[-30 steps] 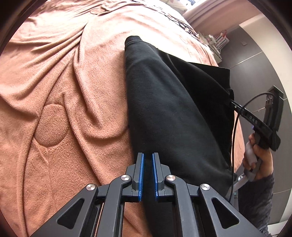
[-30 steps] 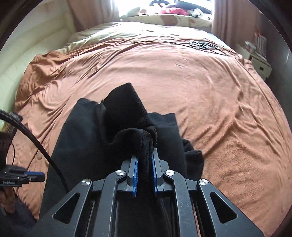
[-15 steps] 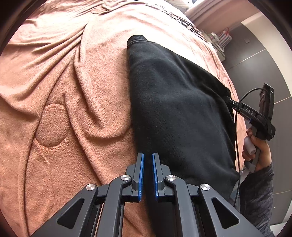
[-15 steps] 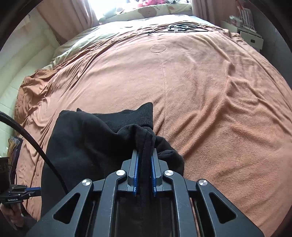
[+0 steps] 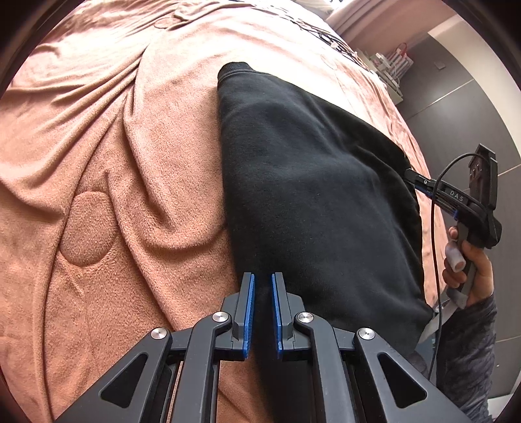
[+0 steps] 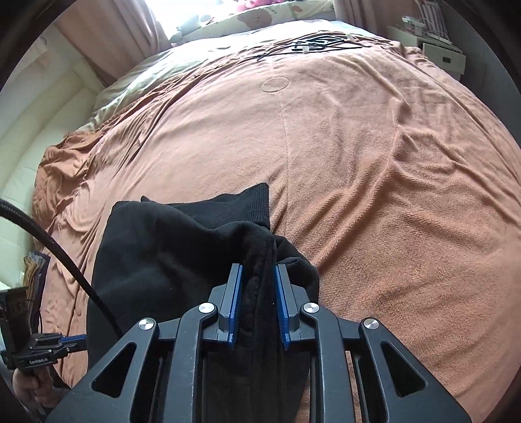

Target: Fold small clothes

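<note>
A black sweatshirt [image 5: 309, 179] lies on the brown fleece blanket [image 5: 97, 162]. My left gripper [image 5: 262, 276] is shut on its near edge, with cloth between the blue pads. In the right wrist view, a bunched fold of the sweatshirt [image 6: 162, 253] fills the gap of my right gripper [image 6: 257, 270]. Its jaws are opening while the pads still touch the cloth. A ribbed cuff [image 6: 247, 208] sticks out beyond the fold. The right gripper [image 5: 456, 201] shows at the garment's far side, its tips hidden by cloth, with a hand [image 5: 469, 260] on its handle.
Wide brown blanket [image 6: 358, 162] stretches beyond the garment. Black cables [image 6: 319, 42] lie at its far end, before pillows and plush toys [image 6: 254, 16]. A white shelf unit [image 6: 439, 52] stands at the far right, a pale padded wall [image 6: 32, 130] at the left.
The right gripper carried its fold across and down, so the black cloth now lies flatter and wider. Its jaws have widened. The left gripper kept still, shut on the edge.
</note>
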Action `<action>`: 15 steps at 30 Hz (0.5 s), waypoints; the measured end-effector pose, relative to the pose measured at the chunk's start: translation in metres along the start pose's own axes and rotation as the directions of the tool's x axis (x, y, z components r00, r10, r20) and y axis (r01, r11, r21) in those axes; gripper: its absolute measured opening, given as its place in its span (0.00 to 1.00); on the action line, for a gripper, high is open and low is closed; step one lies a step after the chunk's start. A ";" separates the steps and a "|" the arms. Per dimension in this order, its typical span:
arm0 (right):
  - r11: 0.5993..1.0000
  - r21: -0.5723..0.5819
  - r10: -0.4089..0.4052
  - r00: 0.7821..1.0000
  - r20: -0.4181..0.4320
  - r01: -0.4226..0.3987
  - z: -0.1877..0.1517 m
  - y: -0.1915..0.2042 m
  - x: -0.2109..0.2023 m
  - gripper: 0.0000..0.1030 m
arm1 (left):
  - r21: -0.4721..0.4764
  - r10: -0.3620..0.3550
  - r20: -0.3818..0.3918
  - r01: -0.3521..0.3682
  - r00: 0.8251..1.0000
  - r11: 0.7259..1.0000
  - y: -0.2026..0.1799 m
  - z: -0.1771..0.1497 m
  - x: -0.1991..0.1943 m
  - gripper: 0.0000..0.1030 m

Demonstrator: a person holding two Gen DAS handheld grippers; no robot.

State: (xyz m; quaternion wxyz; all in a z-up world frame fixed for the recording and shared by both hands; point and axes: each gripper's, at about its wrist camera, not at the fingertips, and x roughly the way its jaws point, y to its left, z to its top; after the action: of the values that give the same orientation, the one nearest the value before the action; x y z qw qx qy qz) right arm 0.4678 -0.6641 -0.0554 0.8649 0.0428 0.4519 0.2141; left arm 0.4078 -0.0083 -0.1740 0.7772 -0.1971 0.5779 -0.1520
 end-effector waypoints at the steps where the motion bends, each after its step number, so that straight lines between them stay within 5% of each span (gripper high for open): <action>1: 1.000 -0.006 -0.008 1.000 0.003 0.008 -0.001 0.000 0.001 0.16 | 0.001 0.000 0.001 0.000 1.000 1.000 -0.001 0.000 0.000 0.10; 6: 0.999 -0.028 -0.039 0.999 0.010 0.039 -0.003 0.005 0.005 0.03 | 0.009 0.005 0.003 -0.005 1.000 1.000 -0.004 0.000 0.002 0.10; 15: 0.993 0.064 -0.102 0.995 0.022 0.101 -0.007 -0.006 0.001 0.01 | 0.041 0.009 0.004 -0.010 1.000 0.999 -0.012 -0.001 0.006 0.10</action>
State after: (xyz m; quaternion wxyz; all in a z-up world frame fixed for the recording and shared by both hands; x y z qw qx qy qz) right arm 0.4648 -0.6700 -0.0618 0.8786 0.0497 0.4490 0.1550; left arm 0.4088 -0.0216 -0.1736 0.7829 -0.1785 0.5742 -0.1599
